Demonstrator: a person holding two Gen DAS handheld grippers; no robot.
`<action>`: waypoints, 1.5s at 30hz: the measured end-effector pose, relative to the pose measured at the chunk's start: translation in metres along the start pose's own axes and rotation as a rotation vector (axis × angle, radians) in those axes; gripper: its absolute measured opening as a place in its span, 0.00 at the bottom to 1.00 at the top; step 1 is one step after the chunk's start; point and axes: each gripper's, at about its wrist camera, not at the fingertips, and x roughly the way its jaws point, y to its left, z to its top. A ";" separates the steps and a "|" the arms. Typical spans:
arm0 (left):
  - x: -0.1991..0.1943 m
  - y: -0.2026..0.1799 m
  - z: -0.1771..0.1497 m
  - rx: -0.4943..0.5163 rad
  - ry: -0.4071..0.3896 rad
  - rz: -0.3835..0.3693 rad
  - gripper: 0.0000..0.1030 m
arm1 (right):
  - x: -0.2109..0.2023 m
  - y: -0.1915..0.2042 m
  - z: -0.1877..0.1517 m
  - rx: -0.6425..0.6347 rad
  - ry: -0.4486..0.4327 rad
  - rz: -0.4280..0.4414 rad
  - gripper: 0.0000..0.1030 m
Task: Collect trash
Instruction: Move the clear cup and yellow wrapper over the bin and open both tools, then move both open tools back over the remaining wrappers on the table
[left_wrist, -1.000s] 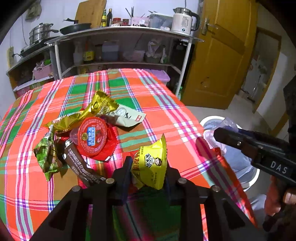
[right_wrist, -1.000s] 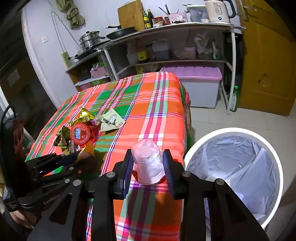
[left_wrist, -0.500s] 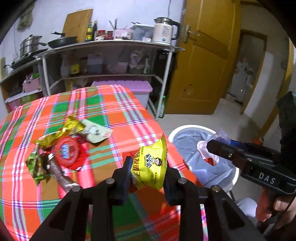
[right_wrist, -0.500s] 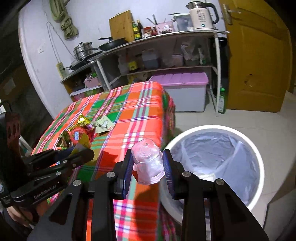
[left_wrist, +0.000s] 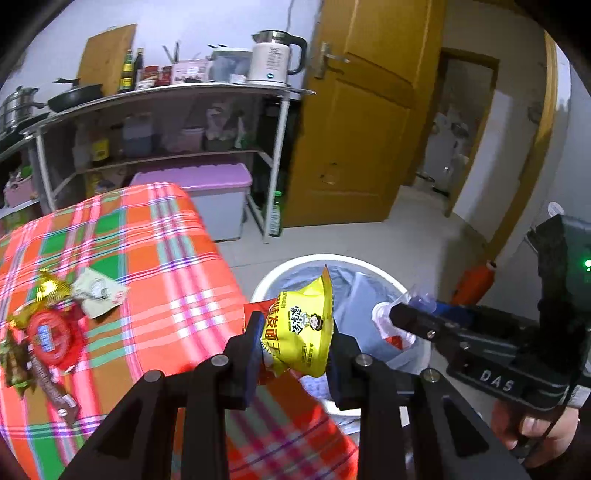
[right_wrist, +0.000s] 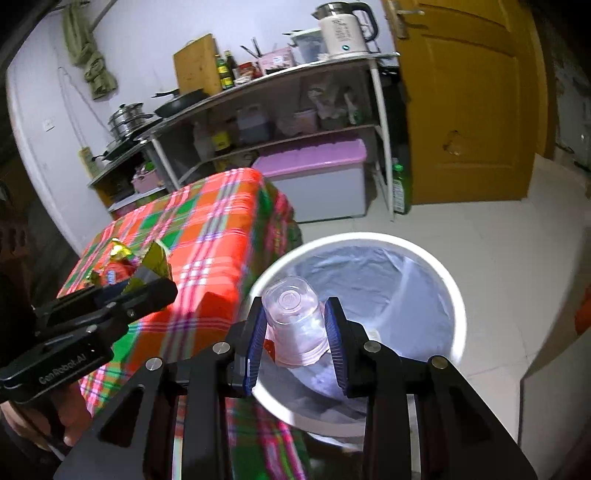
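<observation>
Beside the table edge: we hold both loads at the round white bin with its grey plastic liner (right_wrist: 424, 258), which stands on the floor just beside the table with the red, green and pink plaid cloth (left_wrist: 155, 266).
Left claw: our left gripper (left_wrist: 293, 356) has its jaws part-way closed on the crinkled yellow snack packet with a cartoon face (left_wrist: 299, 328), pads pressing both sides.
Right claw: our right gripper (right_wrist: 295, 332) clamps the clear plastic cup (right_wrist: 293, 317), held with its base facing away from the camera, mouth toward the gripper body.
Key relation: the bin mouth lies ahead of and below both claws; the cup sits over the near left part of the opening, while the packet is at the bin's near rim, close to the table corner.
Nearer hand: we judge the right closer to a clean drop.
Cup axis: roughly along the fingers, so on release it should fall mouth-first or tumble.
Remaining trash: the pile of gold, green, red and brown wrappers (left_wrist: 48, 325) lies on the cloth, well apart from the bin.
Left view only: the pile's full spread, and a red-and-white scrap already in the liner.
Right view only: the whole bin opening and how the cup sits over it.
</observation>
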 end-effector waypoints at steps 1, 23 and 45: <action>0.004 -0.003 0.001 0.003 0.005 -0.006 0.29 | 0.001 -0.004 -0.001 0.007 0.003 -0.005 0.32; 0.082 -0.014 0.001 -0.034 0.154 -0.045 0.41 | 0.037 -0.050 -0.012 0.071 0.088 -0.057 0.34; -0.013 -0.012 -0.005 -0.047 -0.017 0.022 0.42 | -0.021 -0.003 -0.006 -0.020 -0.031 -0.020 0.40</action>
